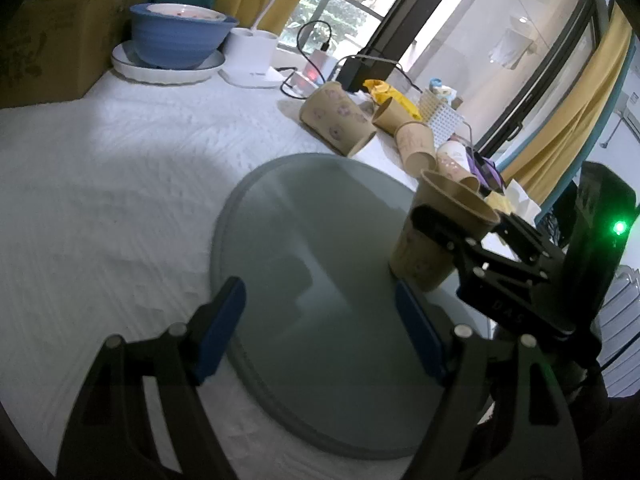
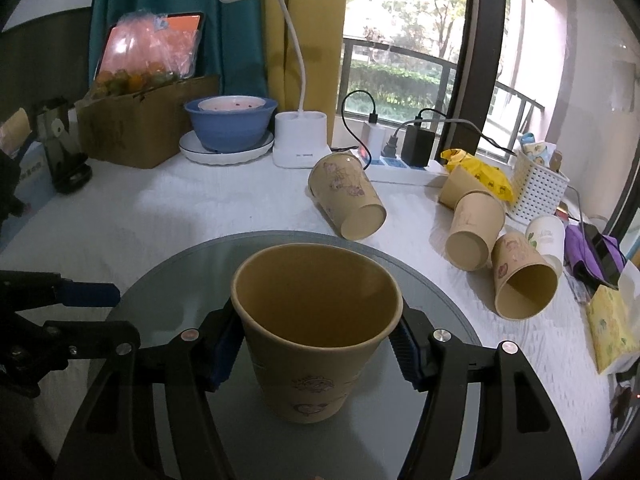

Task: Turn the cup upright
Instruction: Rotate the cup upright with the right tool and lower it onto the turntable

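While level, right claw [image 2: 318,346] around cup [image 2: 316,332].

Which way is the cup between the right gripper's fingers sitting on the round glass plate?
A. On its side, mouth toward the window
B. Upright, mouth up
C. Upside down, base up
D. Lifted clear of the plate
B. In the right wrist view the cup stands on the round glass plate with its open mouth facing up, held in the right gripper.
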Demonstrator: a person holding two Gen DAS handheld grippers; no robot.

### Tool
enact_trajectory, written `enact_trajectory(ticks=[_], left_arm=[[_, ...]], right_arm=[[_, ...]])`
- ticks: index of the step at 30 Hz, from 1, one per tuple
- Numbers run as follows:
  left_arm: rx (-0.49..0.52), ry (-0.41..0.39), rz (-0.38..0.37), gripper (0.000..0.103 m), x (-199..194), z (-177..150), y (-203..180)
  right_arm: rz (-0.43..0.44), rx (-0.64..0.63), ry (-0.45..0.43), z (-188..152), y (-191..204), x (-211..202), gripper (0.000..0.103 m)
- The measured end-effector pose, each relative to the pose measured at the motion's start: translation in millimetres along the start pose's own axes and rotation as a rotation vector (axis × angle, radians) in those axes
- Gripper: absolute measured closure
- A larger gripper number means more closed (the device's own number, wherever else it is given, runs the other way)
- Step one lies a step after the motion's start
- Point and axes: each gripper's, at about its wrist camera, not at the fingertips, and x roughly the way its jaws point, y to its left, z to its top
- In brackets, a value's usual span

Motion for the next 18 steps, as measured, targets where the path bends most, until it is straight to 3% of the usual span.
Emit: enact_trajectory(ticks=[18], left_arm=[[0.014, -0.014, -0.001, 0.025, -6.3, -0.9, -3.5]], right_arm=[[0.008, 0.008, 0.015, -4.4, 0.0, -6.2, 0.024]])
